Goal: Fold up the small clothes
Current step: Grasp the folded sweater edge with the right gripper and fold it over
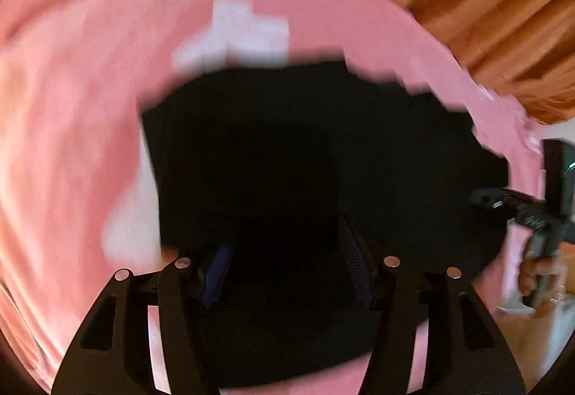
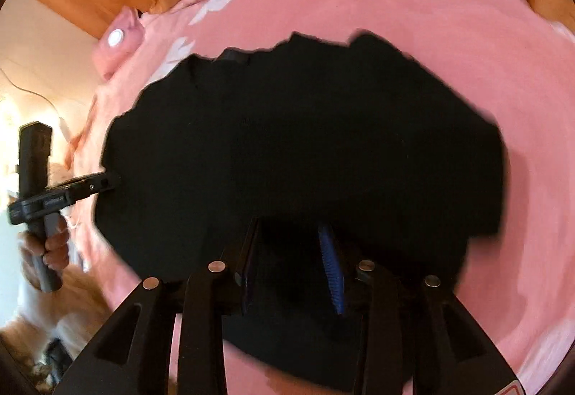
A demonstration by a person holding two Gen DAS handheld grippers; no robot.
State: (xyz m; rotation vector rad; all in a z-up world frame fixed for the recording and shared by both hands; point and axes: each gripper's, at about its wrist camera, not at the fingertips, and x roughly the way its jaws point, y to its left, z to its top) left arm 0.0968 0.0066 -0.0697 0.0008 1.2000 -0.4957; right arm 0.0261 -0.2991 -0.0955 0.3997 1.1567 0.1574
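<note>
Black garment [image 1: 323,150] on pink bedsheet [image 1: 72,107], spread, edges ragged. Left gripper [image 1: 284,262] and right gripper [image 2: 291,262] both over near hem, jaws parted; grip on cloth unclear, too dark. Folding looks barely begun; folds left.

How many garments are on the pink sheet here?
1: a black garment spread on the pink sheet, with the left gripper and the right gripper over its near edge. Layers underneath could be hidden.
</note>
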